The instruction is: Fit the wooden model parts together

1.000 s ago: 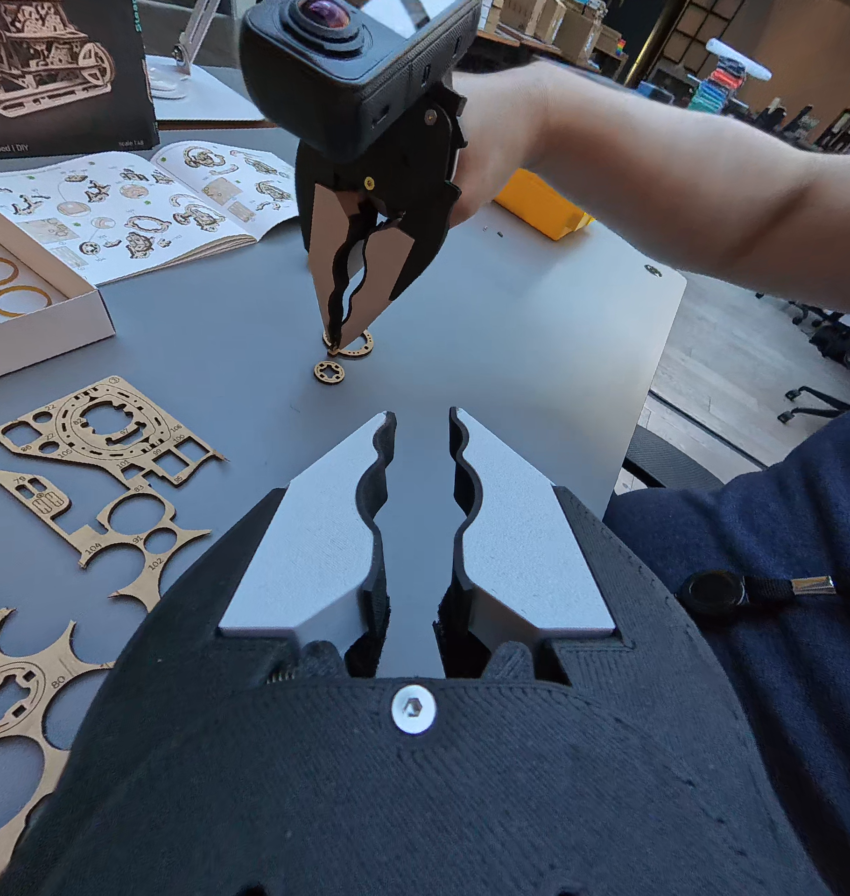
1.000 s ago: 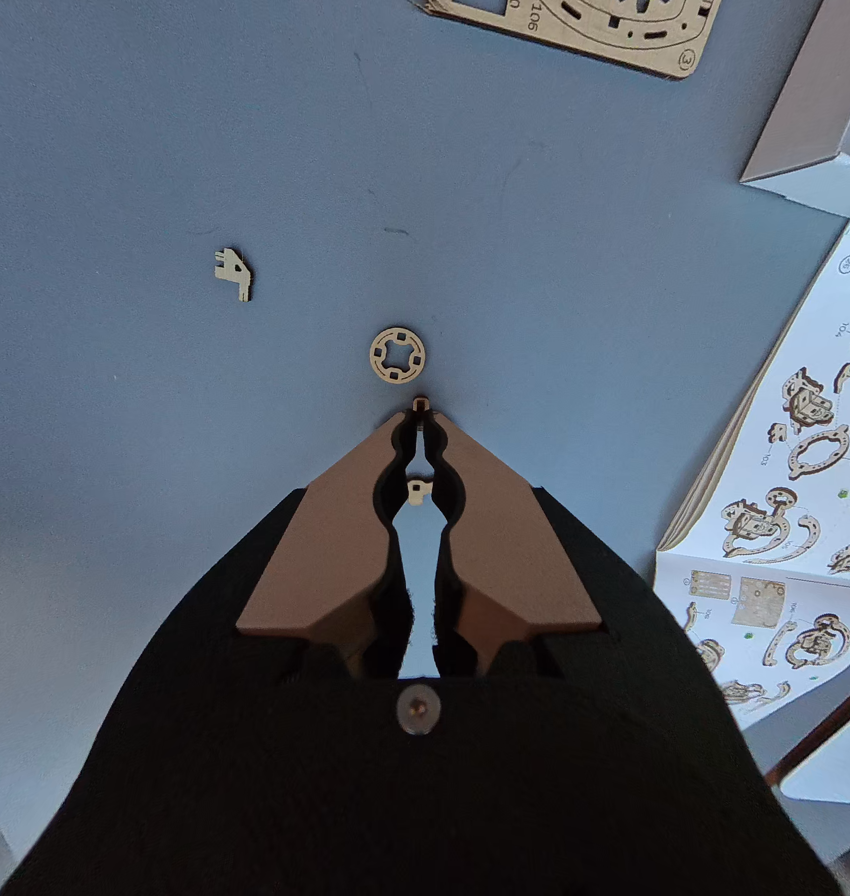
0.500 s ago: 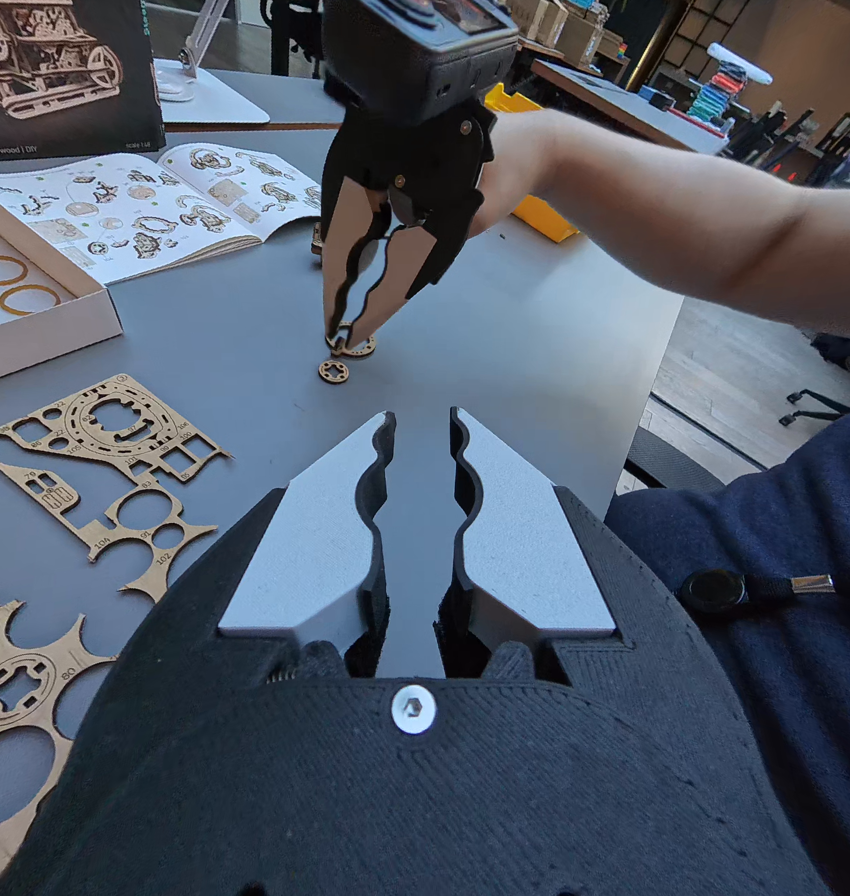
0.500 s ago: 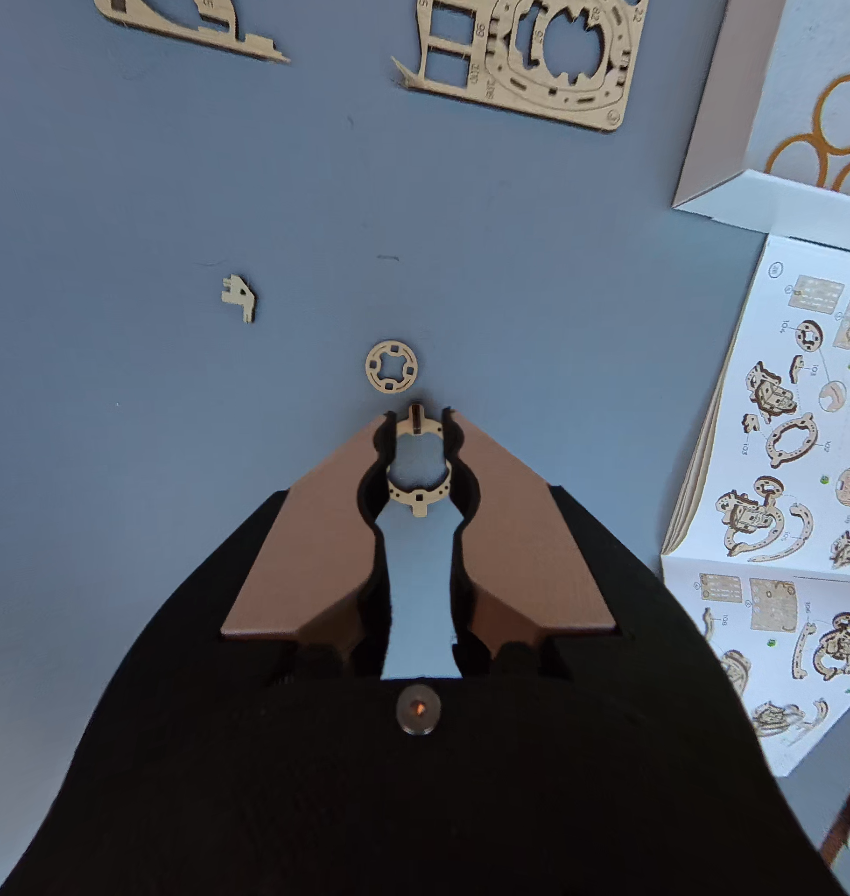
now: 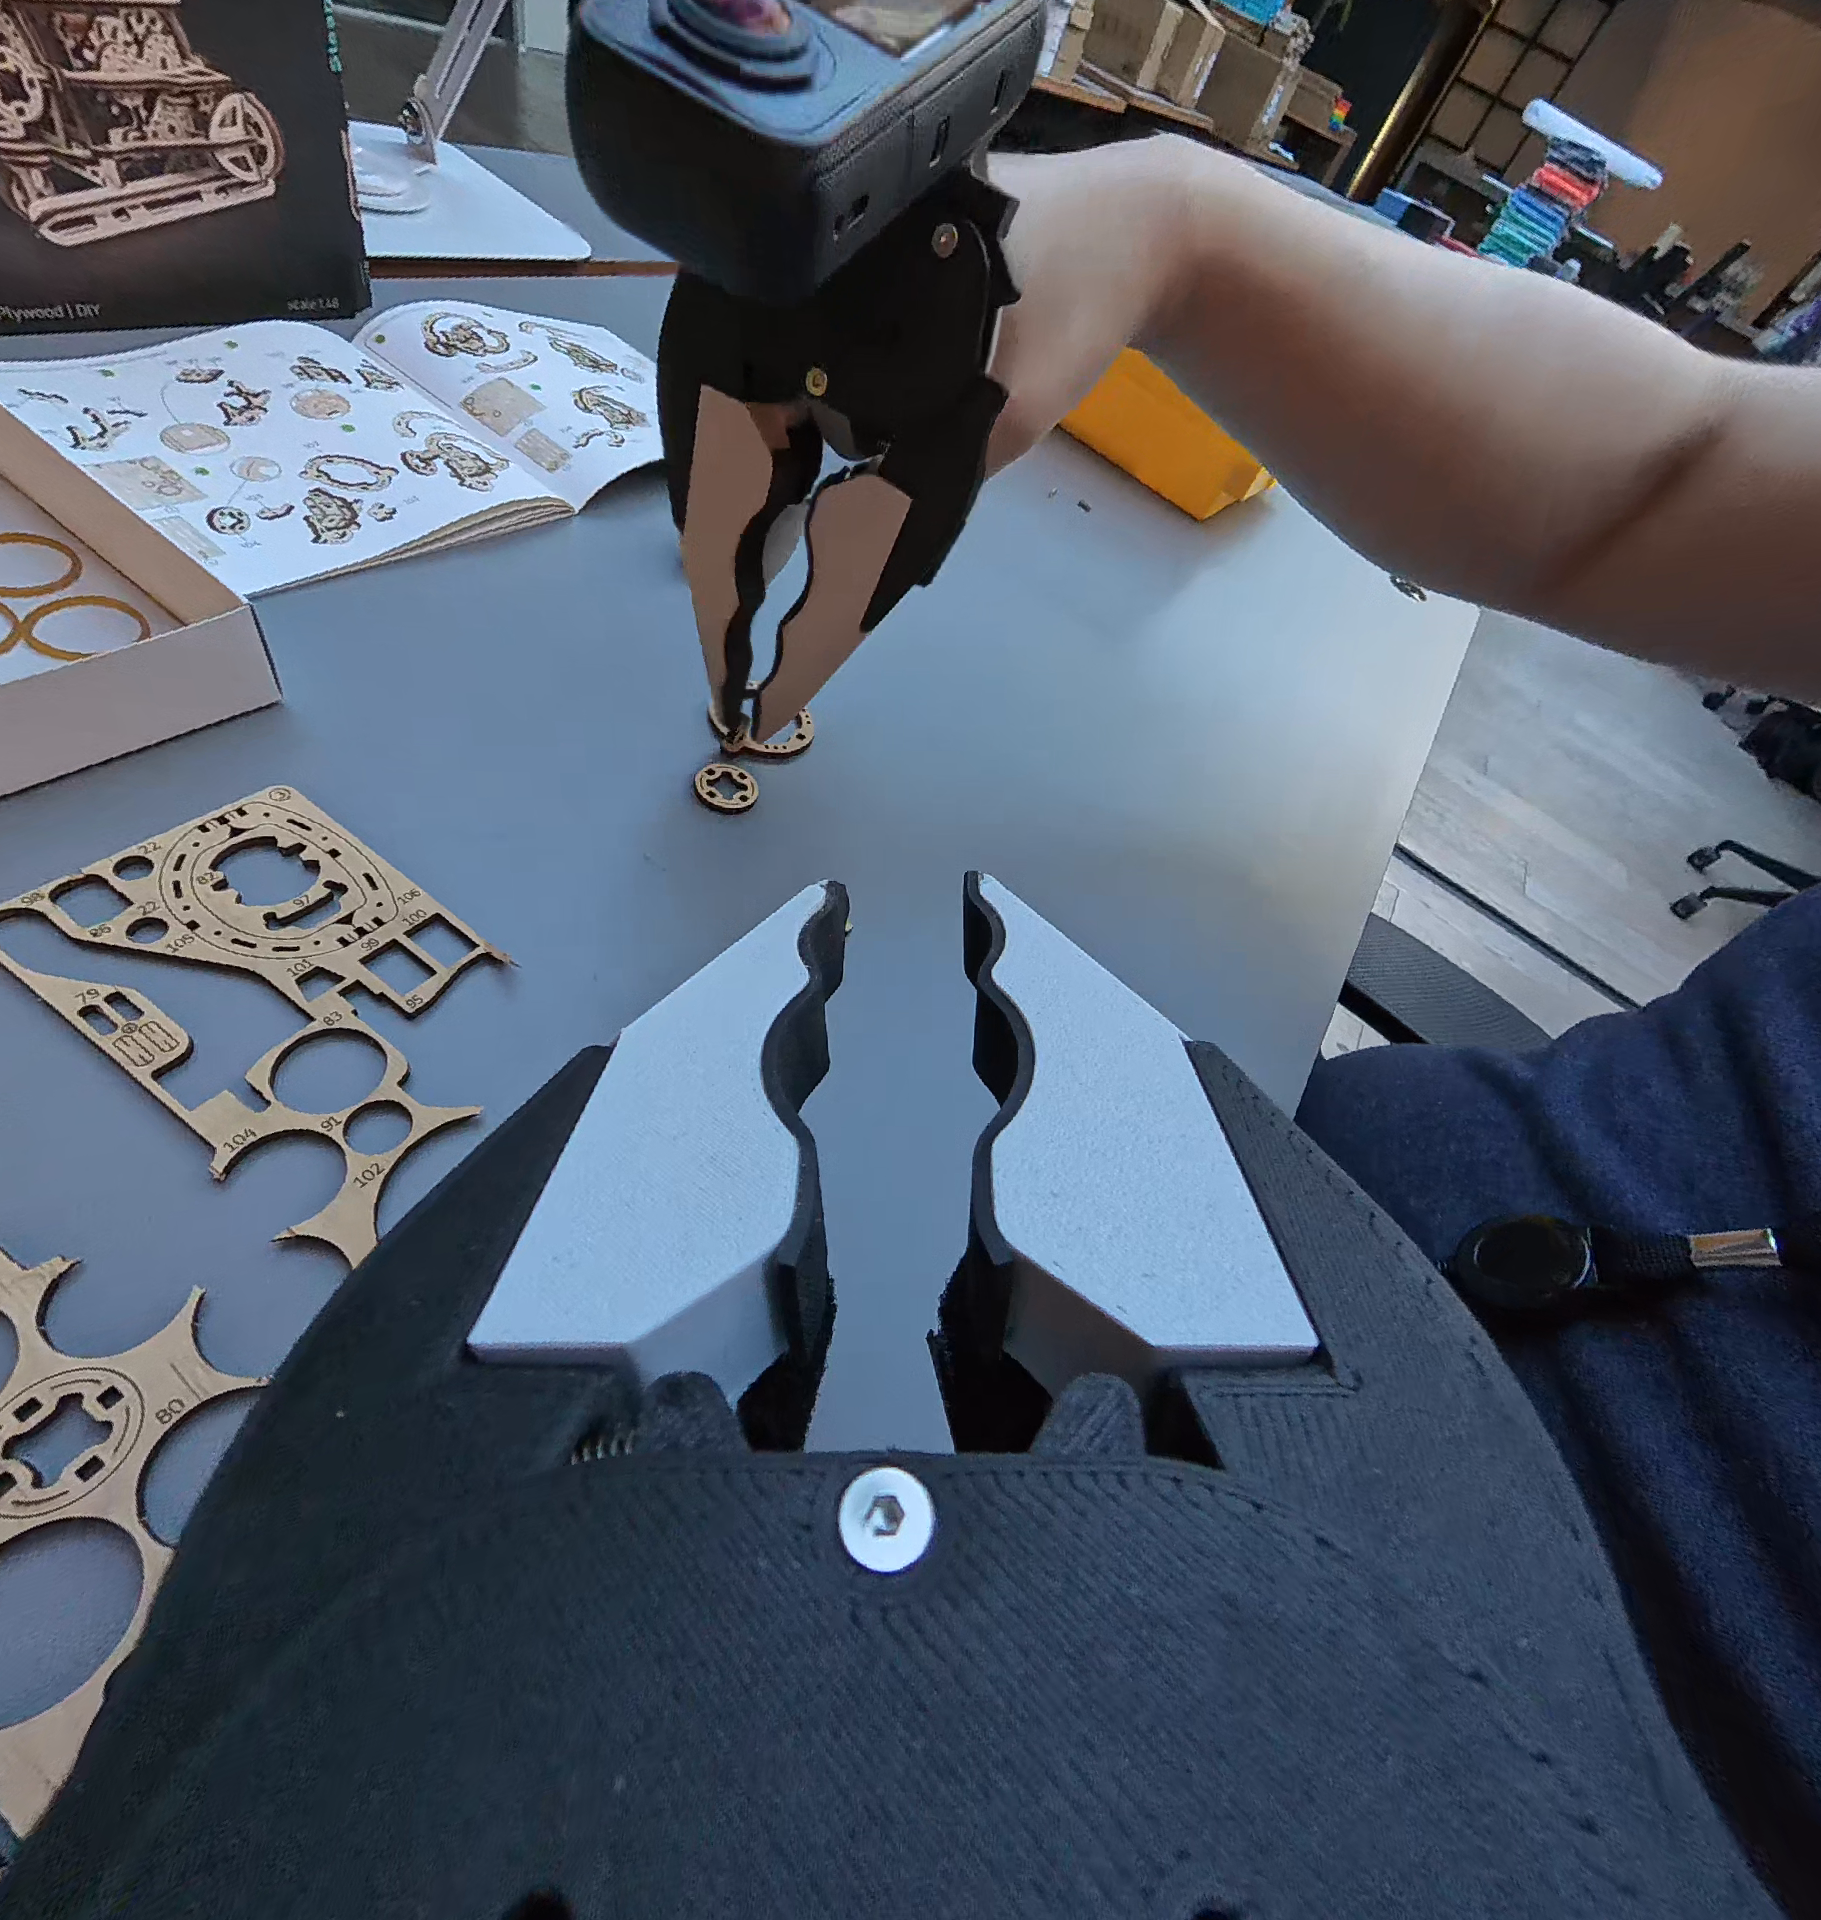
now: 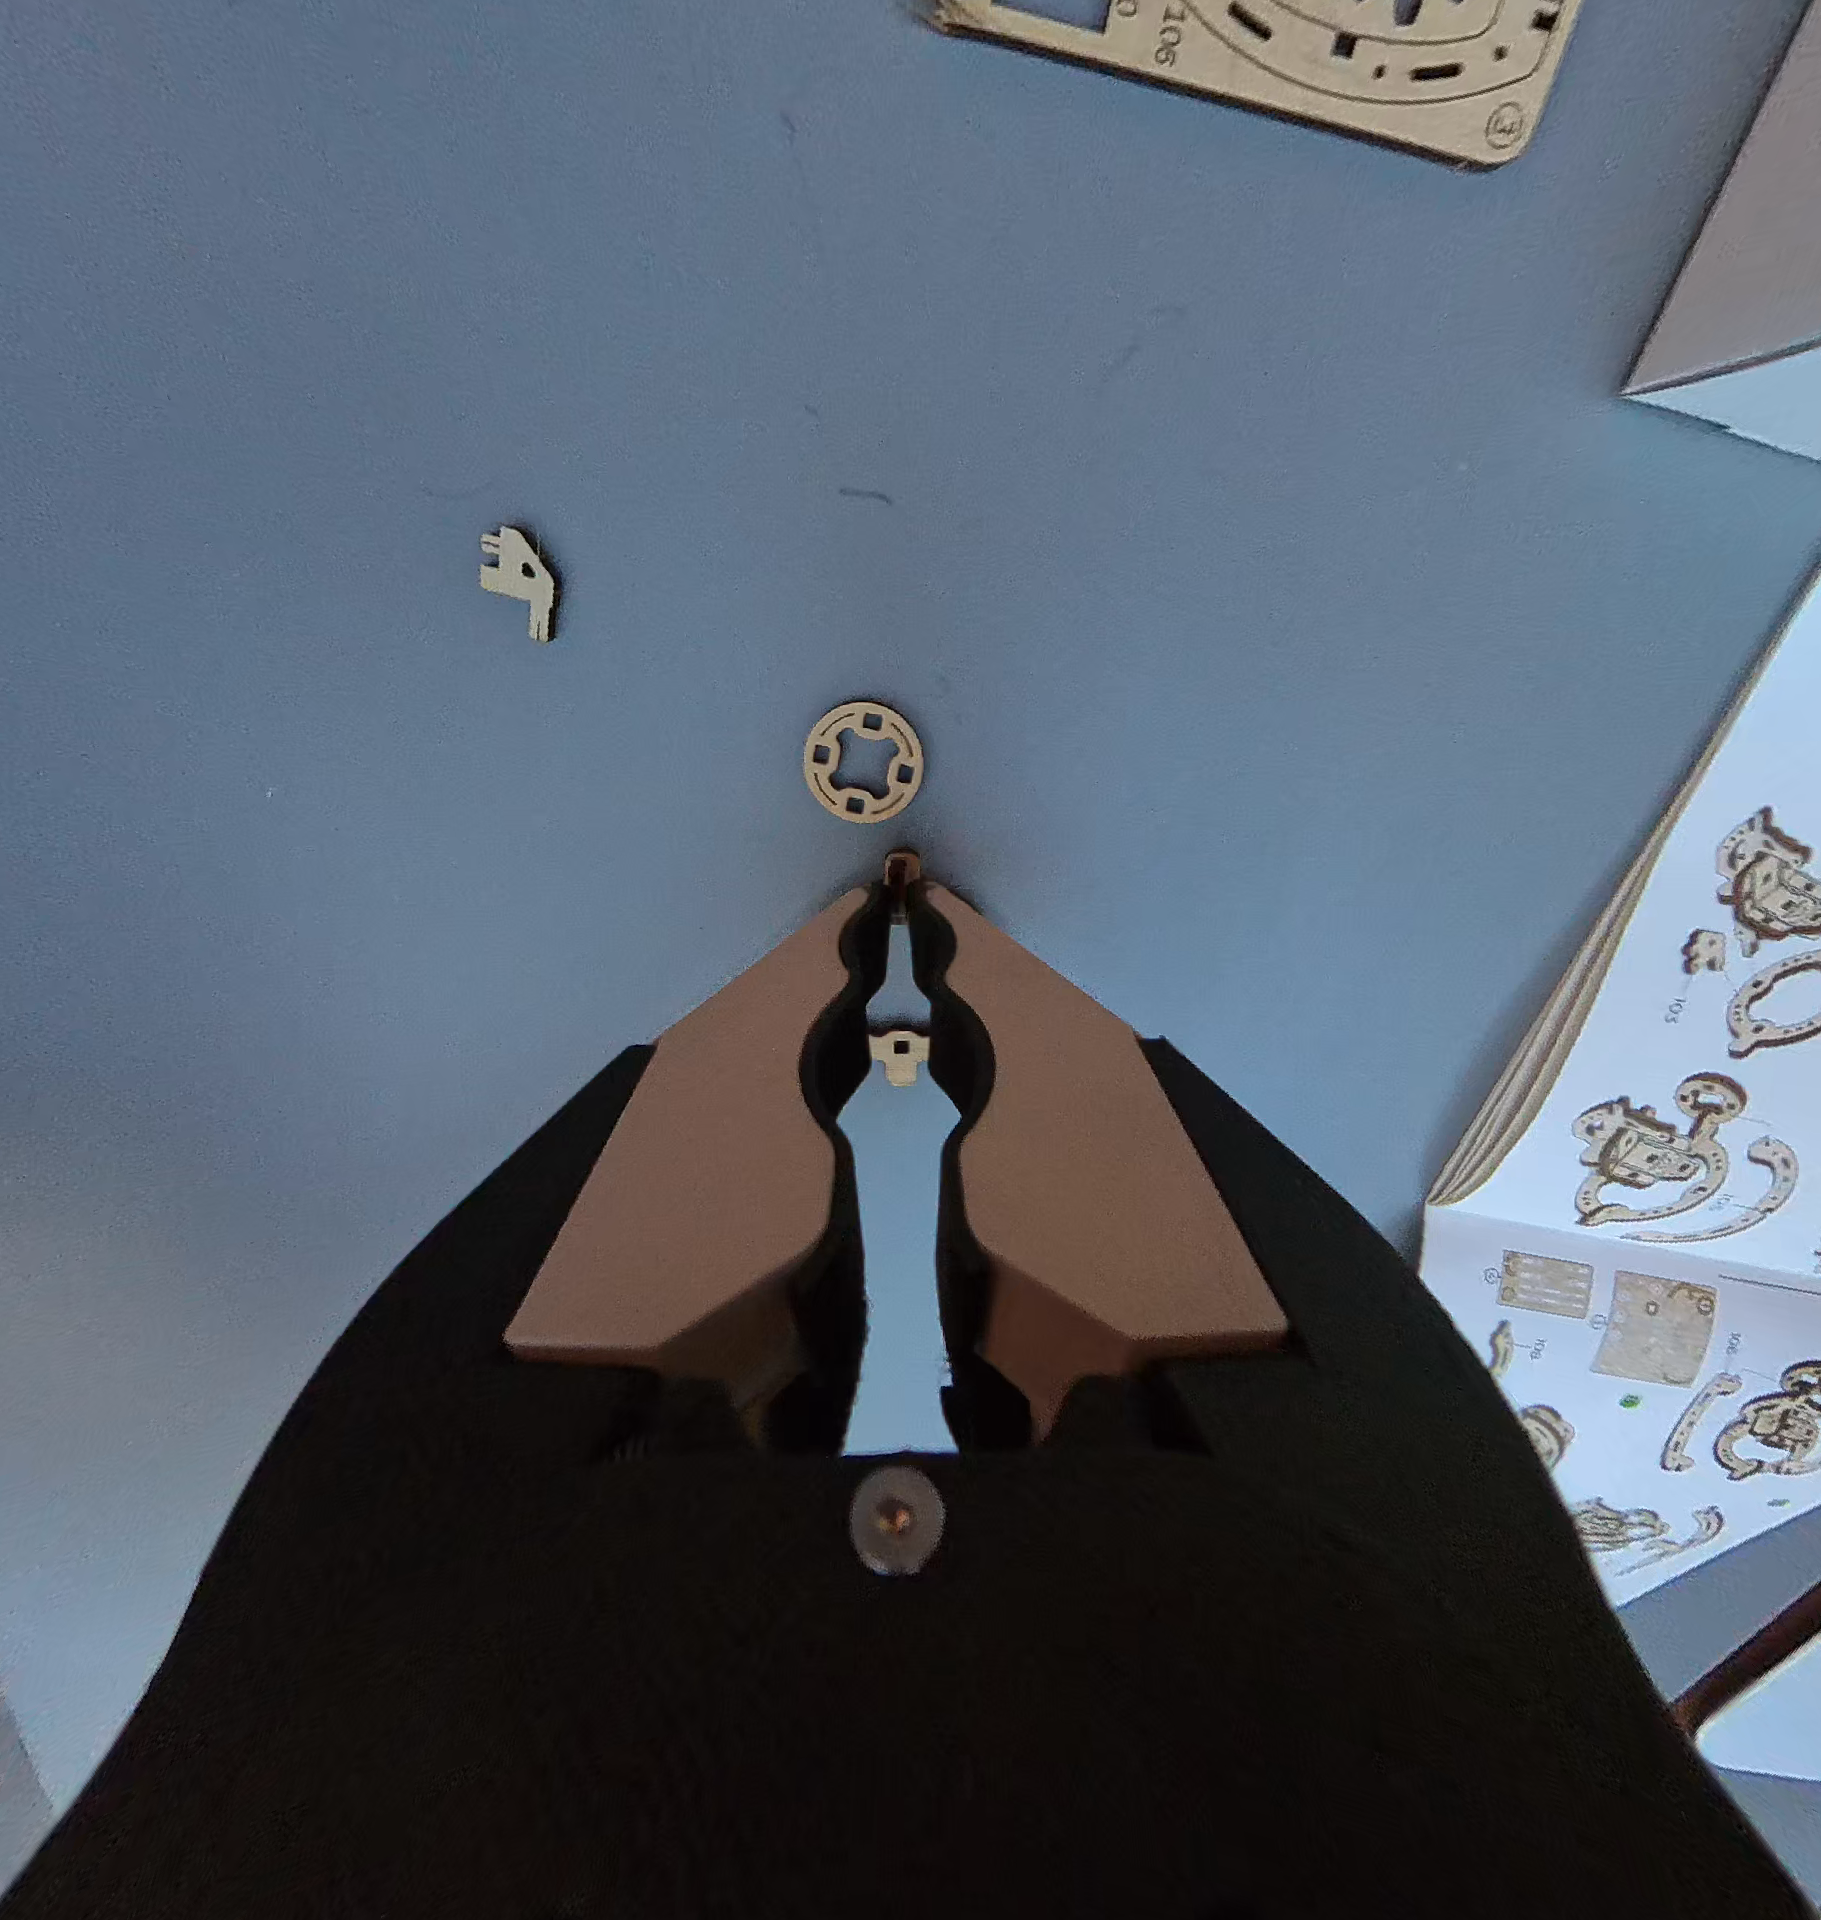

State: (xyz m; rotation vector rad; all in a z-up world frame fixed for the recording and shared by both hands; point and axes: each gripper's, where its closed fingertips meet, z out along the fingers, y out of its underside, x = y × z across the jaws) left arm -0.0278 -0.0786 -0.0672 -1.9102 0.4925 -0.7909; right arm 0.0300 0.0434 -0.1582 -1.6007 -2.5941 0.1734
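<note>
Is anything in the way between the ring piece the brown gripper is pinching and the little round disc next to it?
No. The right gripper pinches the wooden ring, and only bare grey table lies between it and the small disc.

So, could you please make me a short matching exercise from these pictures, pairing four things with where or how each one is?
Things:
1. left gripper
2. right gripper
3. small round disc
4. booklet

States:
A. lying open on the table
B. lying flat just beyond closed fingertips
C. open, holding nothing
D. shut on a wooden ring

Pairs: 1-C, 2-D, 3-B, 4-A
</note>
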